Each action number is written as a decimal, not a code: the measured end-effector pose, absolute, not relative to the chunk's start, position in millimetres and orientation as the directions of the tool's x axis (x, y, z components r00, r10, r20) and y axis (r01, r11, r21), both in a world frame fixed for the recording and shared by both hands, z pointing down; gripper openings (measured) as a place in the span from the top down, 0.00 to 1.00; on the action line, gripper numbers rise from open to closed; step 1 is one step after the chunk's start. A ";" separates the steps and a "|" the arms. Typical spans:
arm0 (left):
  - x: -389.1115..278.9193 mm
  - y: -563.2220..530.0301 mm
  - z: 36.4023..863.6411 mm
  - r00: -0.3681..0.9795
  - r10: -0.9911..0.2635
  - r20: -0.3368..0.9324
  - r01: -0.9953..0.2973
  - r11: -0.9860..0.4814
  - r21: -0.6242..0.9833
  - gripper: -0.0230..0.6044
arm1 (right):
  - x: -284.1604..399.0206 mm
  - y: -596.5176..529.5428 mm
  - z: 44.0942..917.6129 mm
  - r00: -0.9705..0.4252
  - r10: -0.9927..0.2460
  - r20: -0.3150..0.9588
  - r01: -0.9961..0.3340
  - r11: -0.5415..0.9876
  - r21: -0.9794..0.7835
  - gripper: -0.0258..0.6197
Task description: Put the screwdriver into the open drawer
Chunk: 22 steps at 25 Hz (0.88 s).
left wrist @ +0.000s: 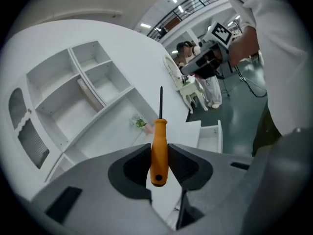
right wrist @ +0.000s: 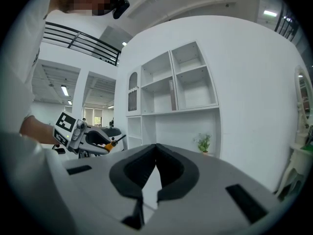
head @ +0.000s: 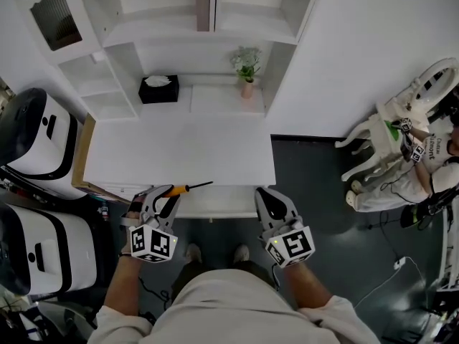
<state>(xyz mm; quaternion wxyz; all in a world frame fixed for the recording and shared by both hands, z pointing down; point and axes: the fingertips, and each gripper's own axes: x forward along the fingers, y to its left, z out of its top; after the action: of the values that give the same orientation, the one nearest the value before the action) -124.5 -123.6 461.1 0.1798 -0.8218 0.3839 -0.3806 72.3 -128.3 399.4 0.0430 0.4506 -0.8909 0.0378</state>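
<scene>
The left hand-held gripper (head: 159,198) clamps the orange handle of the screwdriver (head: 184,188), whose shaft points right along the white table's (head: 179,153) front edge over the open drawer's (head: 219,205) left end, while the right hand-held gripper (head: 270,199) is closed on nothing.

No readable text, brand or number shows anywhere (not 1 legible letter).

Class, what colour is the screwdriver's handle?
Orange; the screwdriver handle shows best in the left gripper view.
</scene>
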 end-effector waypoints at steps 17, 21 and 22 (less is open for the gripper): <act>-104.2 -131.6 539.8 0.308 -0.653 0.692 -0.153 -0.752 -0.641 0.79 | 96.3 -138.3 416.6 -0.552 -0.822 0.142 -0.833 0.552 -0.043 0.96; -102.2 -133.0 552.7 0.312 -0.625 0.716 -0.150 -0.776 -0.612 0.79 | 98.4 -139.4 417.1 -0.547 -0.824 0.145 -0.836 0.547 -0.045 0.96; -102.2 -134.2 557.1 0.312 -0.618 0.721 -0.150 -0.782 -0.605 0.79 | 98.9 -139.8 417.4 -0.546 -0.825 0.145 -0.837 0.546 -0.046 0.96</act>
<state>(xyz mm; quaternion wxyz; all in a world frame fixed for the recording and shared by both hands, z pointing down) -102.2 -134.2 557.1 0.2200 -0.7794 0.2464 -0.5324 98.9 -139.8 417.4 0.0533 0.4734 -0.8775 0.0548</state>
